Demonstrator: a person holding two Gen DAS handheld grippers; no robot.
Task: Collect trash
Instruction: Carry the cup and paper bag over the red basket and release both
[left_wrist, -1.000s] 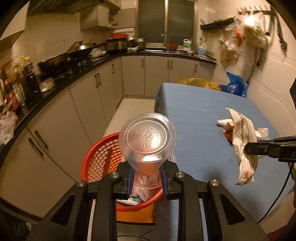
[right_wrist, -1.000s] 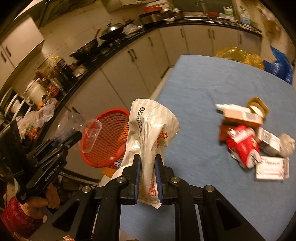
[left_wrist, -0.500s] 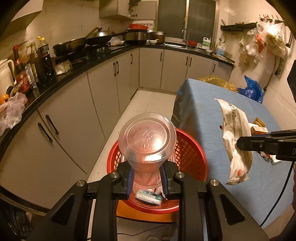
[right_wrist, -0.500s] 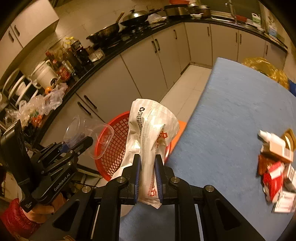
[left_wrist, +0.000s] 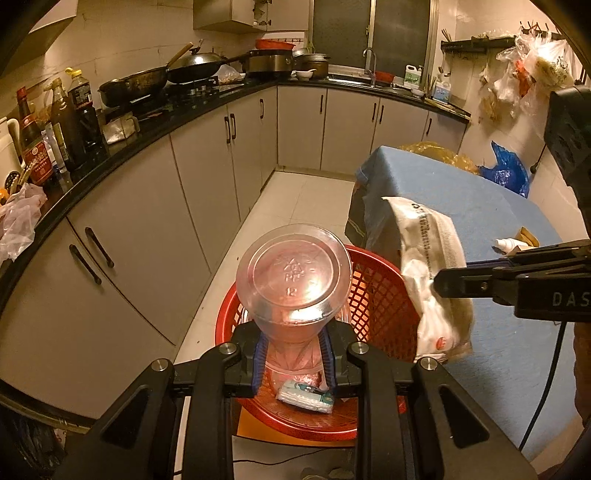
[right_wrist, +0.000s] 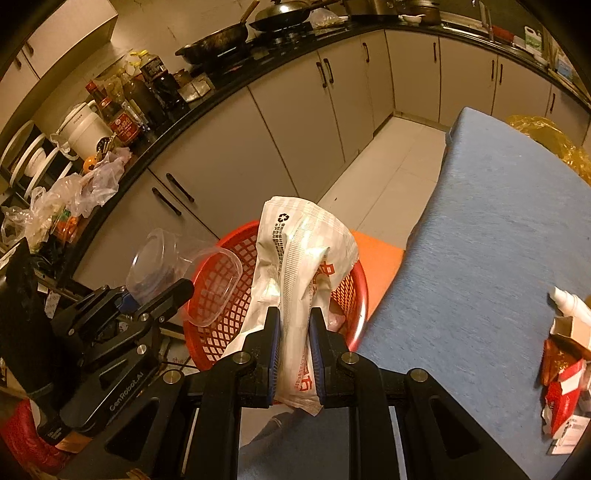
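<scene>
My left gripper (left_wrist: 293, 343) is shut on a clear plastic cup (left_wrist: 294, 275), held on its side above the red mesh basket (left_wrist: 376, 295). The cup (right_wrist: 177, 264) and left gripper (right_wrist: 155, 299) also show in the right wrist view, over the basket's (right_wrist: 221, 291) left rim. My right gripper (right_wrist: 294, 321) is shut on a white crumpled wrapper (right_wrist: 299, 258) with red print, held over the basket's near right side. In the left wrist view the wrapper (left_wrist: 428, 266) hangs at the basket's right edge. A small white-and-teal packet (left_wrist: 306, 395) lies in the basket.
The basket stands on an orange stool (right_wrist: 376, 258) beside the blue-covered table (right_wrist: 498, 229). More trash lies on the table at right: a white bottle (right_wrist: 569, 301), boxes and red wrappers (right_wrist: 561, 391). Grey cabinets (left_wrist: 192, 184) and a cluttered black counter (left_wrist: 110, 140) curve along the left.
Both grippers have moved left, off the table toward the basket. The cup and the wrapper now hang over the basket, which looks closer. Both grips are unchanged.
</scene>
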